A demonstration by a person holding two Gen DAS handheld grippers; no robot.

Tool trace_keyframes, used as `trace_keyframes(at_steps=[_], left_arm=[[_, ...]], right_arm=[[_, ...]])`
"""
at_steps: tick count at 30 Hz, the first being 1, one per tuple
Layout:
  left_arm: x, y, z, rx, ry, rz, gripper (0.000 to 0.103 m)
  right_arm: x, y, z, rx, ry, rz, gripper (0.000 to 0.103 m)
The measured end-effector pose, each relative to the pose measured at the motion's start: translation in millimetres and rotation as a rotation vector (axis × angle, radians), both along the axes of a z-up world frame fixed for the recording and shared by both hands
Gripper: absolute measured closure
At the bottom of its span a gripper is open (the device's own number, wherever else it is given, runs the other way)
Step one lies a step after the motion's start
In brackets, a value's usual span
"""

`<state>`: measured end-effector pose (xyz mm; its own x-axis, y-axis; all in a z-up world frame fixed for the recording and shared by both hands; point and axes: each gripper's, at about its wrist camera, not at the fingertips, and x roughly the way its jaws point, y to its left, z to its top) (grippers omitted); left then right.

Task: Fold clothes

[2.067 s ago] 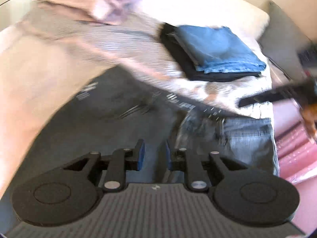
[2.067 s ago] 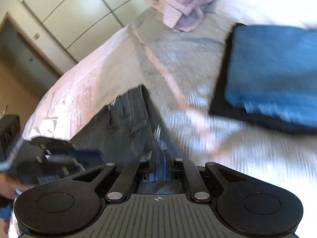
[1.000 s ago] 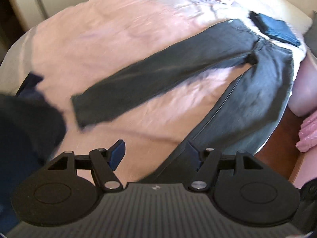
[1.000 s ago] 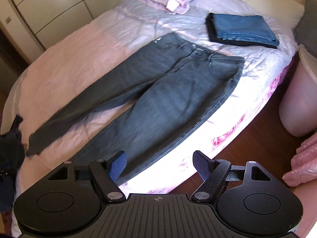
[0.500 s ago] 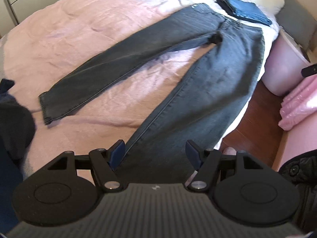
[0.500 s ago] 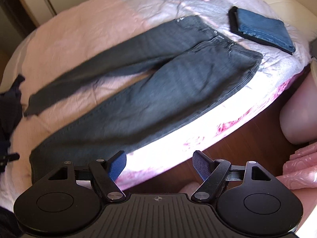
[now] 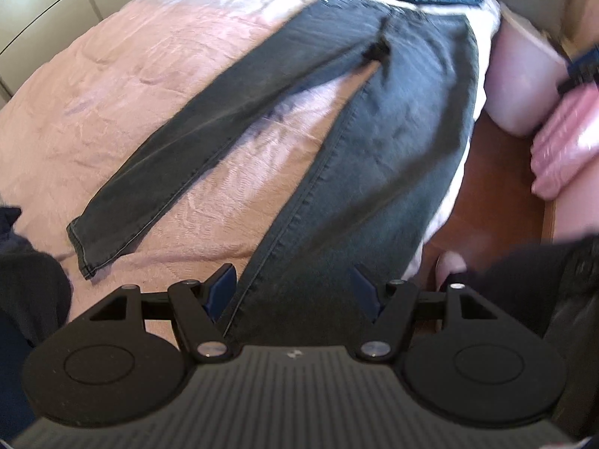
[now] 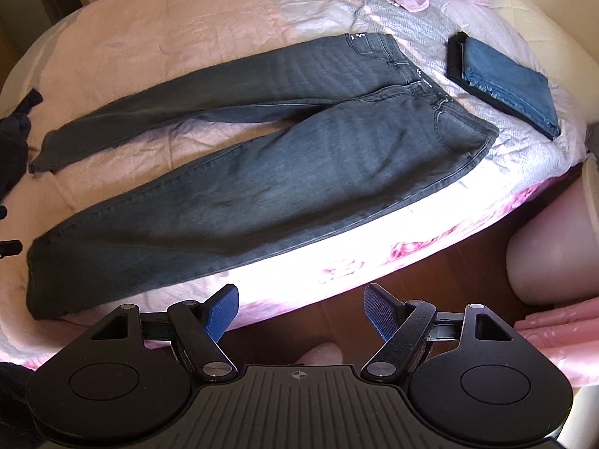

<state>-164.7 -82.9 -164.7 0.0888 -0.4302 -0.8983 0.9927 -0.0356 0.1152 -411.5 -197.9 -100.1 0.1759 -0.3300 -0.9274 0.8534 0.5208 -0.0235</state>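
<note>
Jeans (image 8: pixel 262 172) lie flat on the bed (image 8: pixel 149 30). Left gripper (image 7: pixel 295 288) hides one leg's end. Both it and right gripper (image 8: pixel 301 310) are spread apart, pinching nothing.

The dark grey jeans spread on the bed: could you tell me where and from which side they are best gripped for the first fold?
Probably the near leg of the dark grey jeans: pinch its outer seam at hem and hip, coming from the bed's near edge, since that leg lies flat along it.
</note>
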Motion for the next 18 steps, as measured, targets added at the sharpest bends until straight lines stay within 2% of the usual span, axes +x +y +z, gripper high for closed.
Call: trace_keyframes(at_steps=[3,5,11,18], left_arm=[[-12.7,1.6,-6.4,0.017,-0.044,-0.016,0.040],[-19.3,1.4,-10.0,0.028,-0.059,0.019,0.039],[-46.9,-5.2,-22.5,0.082,-0.063,0.250,0.039],[-113.6,-10.2,-28.4,0.155,-0.153,0.432,0.039]], right_arm=[[-12.0,-14.4,0.0,-0.009,0.000,0.016,0.026],[-19.9,-25.5,-0.7,-0.012,-0.002,0.029,0.026],[-42.0,-95.3,-9.9,-0.021,-0.001,0.172,0.026],[-79.1,-182.8,-26.0,-0.066,-0.014,0.391,0.026]])
